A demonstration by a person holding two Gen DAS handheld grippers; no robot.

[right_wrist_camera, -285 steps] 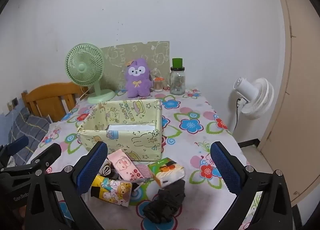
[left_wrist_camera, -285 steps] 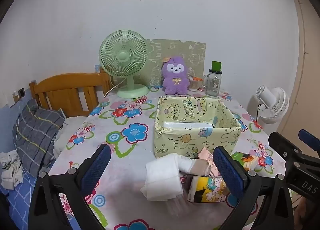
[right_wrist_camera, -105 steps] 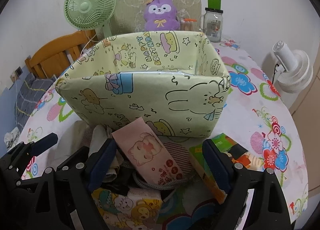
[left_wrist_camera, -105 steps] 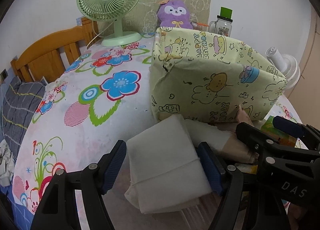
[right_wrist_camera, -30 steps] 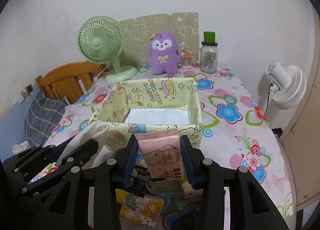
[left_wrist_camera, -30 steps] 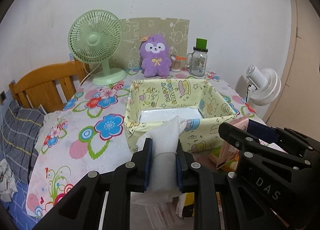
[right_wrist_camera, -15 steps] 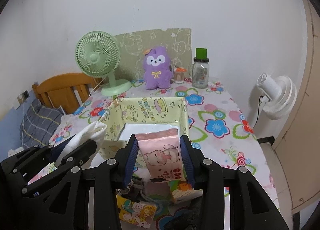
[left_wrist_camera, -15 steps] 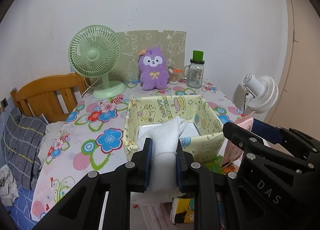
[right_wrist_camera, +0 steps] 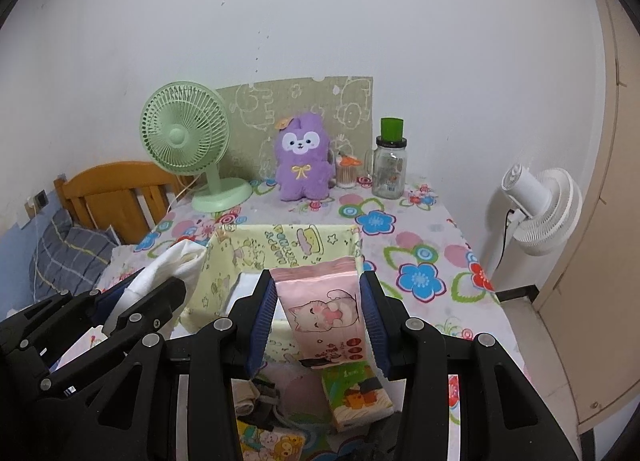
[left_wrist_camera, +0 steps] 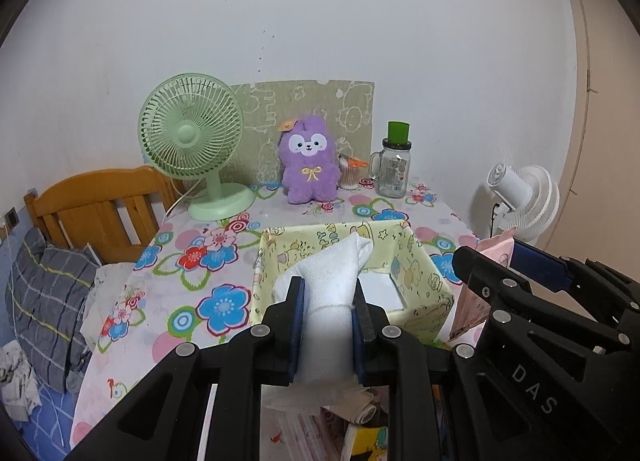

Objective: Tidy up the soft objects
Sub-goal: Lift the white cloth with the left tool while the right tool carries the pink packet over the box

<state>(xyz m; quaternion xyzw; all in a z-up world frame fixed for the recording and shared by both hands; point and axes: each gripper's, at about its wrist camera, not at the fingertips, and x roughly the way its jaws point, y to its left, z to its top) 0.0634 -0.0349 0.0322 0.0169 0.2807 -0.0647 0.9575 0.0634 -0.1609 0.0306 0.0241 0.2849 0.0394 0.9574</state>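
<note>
Above the yellow box [left_wrist_camera: 352, 273], your left gripper [left_wrist_camera: 326, 315] pinched the limp, light white cloth roll [left_wrist_camera: 328, 289] mid-body while your right gripper [right_wrist_camera: 320, 319] squeezed the crushable pink tissue pack [right_wrist_camera: 324, 313] by its sides.

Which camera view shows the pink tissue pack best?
The right wrist view. There the pink pack fills the centre, clamped in the right gripper, with its cat print fully visible above the yellow box. The left wrist view shows only an edge of the pack behind the right gripper's black frame.
</note>
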